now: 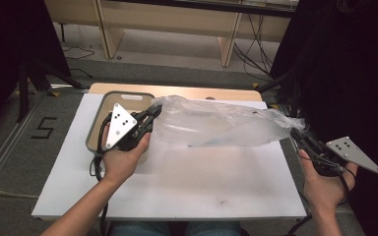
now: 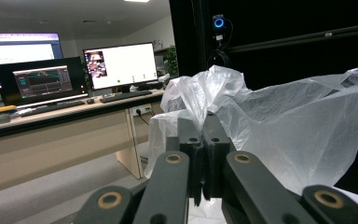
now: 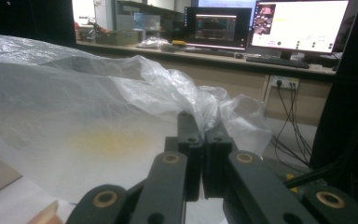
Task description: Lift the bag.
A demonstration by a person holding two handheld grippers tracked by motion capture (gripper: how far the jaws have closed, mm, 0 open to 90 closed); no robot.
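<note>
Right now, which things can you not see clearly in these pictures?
- High view: the grey bin is partly covered by the left gripper; its contents are hidden.
- High view: whether the plastic bag holds anything; the film is cloudy.
- Right gripper view: the yellow patch behind the film is blurred.

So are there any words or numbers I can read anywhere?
"5": big black mark on the grey floor left of the table.
Monitor screens on the desk: writing too small and blurred to read.
Clear plastic bag: no print that I can see.
</note>
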